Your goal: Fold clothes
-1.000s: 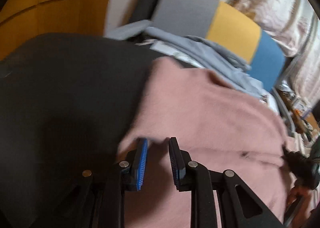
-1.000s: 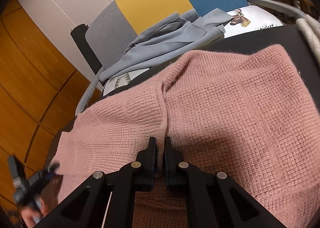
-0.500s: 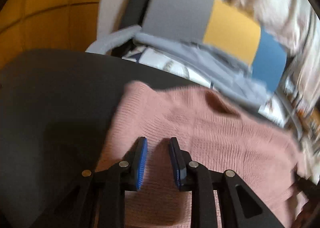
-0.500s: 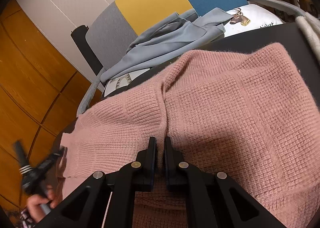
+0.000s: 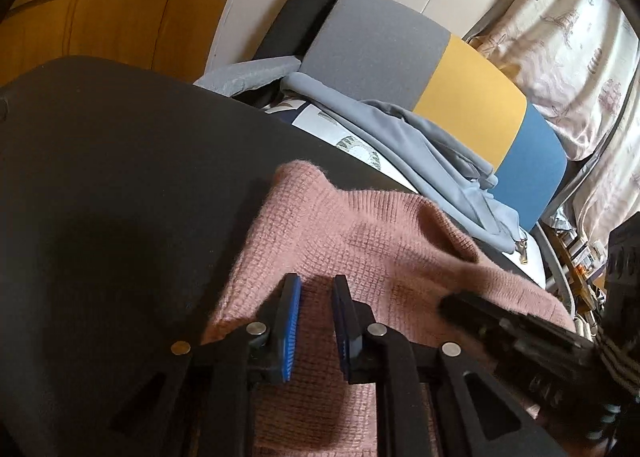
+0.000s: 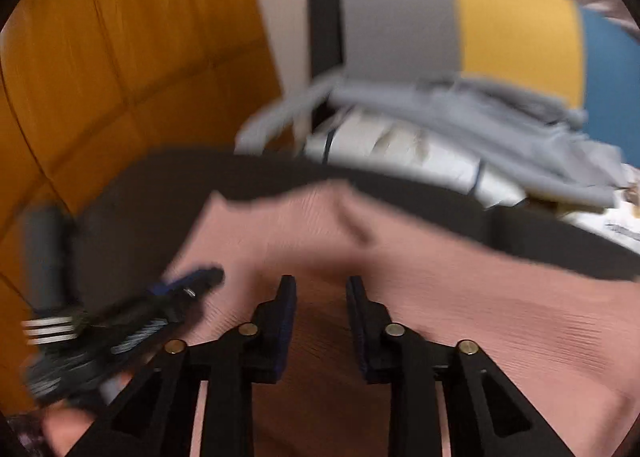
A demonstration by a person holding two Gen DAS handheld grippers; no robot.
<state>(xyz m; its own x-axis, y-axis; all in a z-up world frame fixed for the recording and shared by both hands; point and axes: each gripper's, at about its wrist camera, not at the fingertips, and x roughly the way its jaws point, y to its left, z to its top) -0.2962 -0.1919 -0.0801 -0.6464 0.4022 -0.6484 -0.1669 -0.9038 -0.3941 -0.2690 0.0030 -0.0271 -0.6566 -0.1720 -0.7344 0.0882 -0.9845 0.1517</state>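
While the pink sweater lies spread out on the black counter, both grippers sit low over it. The counter is the biggest thing, and the sweater covers its right part, with one corner sticking up toward the far edge. Behind the counter stands a chair with a gray, yellow and blue back. A light gray piece of clothing is heaped on the chair, just past the sweater. A wooden wall is off to the left of the chair, and a pale curtain hangs to its right.

The left gripper is over the near left part of the sweater. Its blue fingers are closing, with a small gap left and only flat sweater showing under that gap, nothing pinched. The right gripper is over the near middle of the sweater. Its fingers are opening, and they hold nothing. The right wrist view is blurry. In it the left gripper shows at the sweater's left edge, with a hand under it.
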